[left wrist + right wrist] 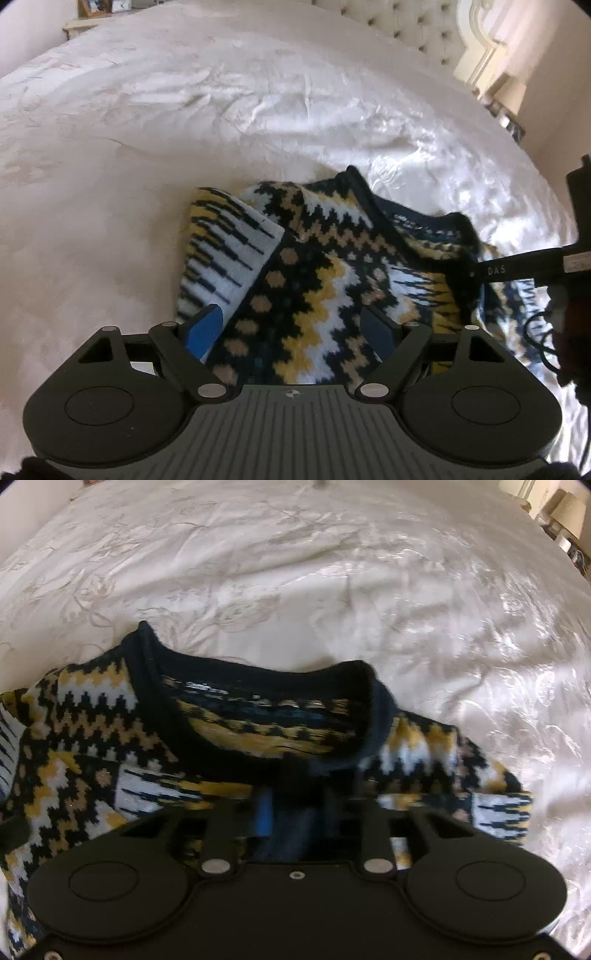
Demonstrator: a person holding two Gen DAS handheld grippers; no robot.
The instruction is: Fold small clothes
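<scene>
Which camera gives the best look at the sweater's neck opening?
The right wrist view: the dark collar gapes open right in front, inner knit visible. The left wrist view shows the collar only edge-on, as a dark band across the patterned sweater.

I'm working in a bedroom: white bedspread (221,110), tufted headboard (413,33), probably a bedside lamp (569,506).

1. Sweater (306,266): chunky knit, matt, nubbly; ribbed dark collar (373,716) is seen in the right wrist view.
2. Bedspread (221,110): white cloth, creased, a satin sheen noted where light falls.
3. Left gripper (291,325): matt black plastic body, ribbed grey panel, smooth blue finger pads (205,328), small bright metal pivot pins.
4. Headboard (406,26): pale padded upholstery, button-tufted.
</scene>
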